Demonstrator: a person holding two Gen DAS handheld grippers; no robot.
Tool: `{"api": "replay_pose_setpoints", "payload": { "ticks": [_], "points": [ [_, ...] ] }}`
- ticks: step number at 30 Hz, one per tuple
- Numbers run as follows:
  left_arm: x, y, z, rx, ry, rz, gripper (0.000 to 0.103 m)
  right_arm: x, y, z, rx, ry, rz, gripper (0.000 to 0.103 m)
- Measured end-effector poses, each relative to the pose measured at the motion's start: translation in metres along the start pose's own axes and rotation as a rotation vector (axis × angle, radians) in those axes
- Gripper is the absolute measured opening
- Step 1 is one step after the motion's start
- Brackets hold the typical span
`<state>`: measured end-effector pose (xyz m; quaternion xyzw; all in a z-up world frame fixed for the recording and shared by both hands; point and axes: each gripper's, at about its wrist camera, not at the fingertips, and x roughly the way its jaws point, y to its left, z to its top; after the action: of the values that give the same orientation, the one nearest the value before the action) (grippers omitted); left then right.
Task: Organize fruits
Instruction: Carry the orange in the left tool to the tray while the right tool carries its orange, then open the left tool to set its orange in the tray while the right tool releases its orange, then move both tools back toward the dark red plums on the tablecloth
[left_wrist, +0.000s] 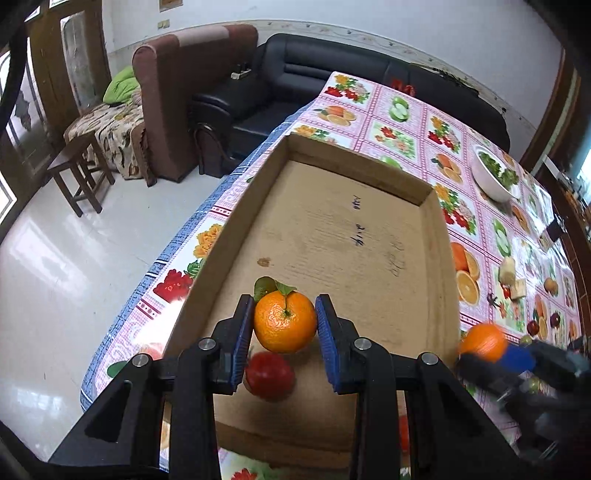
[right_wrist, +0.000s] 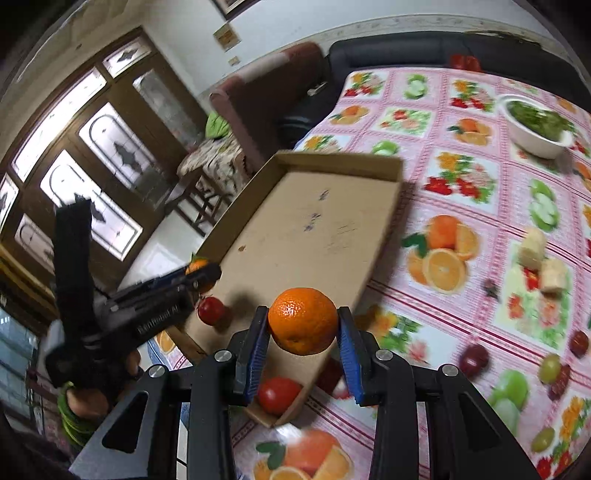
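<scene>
My left gripper (left_wrist: 284, 325) is shut on an orange with a green leaf (left_wrist: 283, 320), held just above the floor of a shallow cardboard box (left_wrist: 439, 236); it also shows in the right wrist view (right_wrist: 199, 275). A red fruit (left_wrist: 269, 374) lies in the box below it. My right gripper (right_wrist: 303, 325) is shut on a second orange (right_wrist: 303, 320), held over the box's near right edge (right_wrist: 384, 236). Two red fruits (right_wrist: 211, 309) (right_wrist: 277, 394) lie in the box.
The box sits on a table with a fruit-print cloth (right_wrist: 461, 206). A white bowl of greens (right_wrist: 535, 129) stands at the far right. Pale food pieces (right_wrist: 543, 262) and small loose fruits (right_wrist: 474, 358) lie right of the box. Sofas and a stool stand beyond.
</scene>
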<state>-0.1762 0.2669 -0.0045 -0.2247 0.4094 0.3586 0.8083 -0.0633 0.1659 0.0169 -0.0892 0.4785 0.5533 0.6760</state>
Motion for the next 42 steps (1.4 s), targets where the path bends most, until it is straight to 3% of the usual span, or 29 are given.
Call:
{"api": "replay_pose_setpoints", "payload": {
  "ticks": [9, 18, 23, 30, 39, 42],
  "points": [
    [0.03, 0.001, -0.002, 0.015, 0.053, 0.06, 0.032, 0.067, 0.027, -0.01, -0.108, 0.122, -0.054, 0.036],
    [0.032, 0.006, -0.008, -0.004, 0.072, 0.045, 0.036, 0.071, 0.033, -0.016, -0.163, 0.122, -0.099, 0.038],
    [0.02, 0.009, -0.007, -0.034, 0.054, 0.024, 0.044, 0.054, 0.03, -0.016, -0.15, 0.087, -0.084, 0.058],
    [-0.004, 0.0, -0.008, -0.048, 0.001, 0.006, 0.047, 0.009, 0.019, -0.024, -0.097, 0.012, -0.055, 0.059],
    [-0.023, -0.037, -0.016, 0.02, -0.03, 0.008, 0.047, -0.047, -0.016, -0.04, 0.005, -0.088, -0.06, 0.06],
    [-0.027, -0.05, -0.019, 0.047, -0.033, 0.0, 0.051, -0.062, -0.033, -0.047, 0.048, -0.108, -0.08, 0.063]
  ]
}}
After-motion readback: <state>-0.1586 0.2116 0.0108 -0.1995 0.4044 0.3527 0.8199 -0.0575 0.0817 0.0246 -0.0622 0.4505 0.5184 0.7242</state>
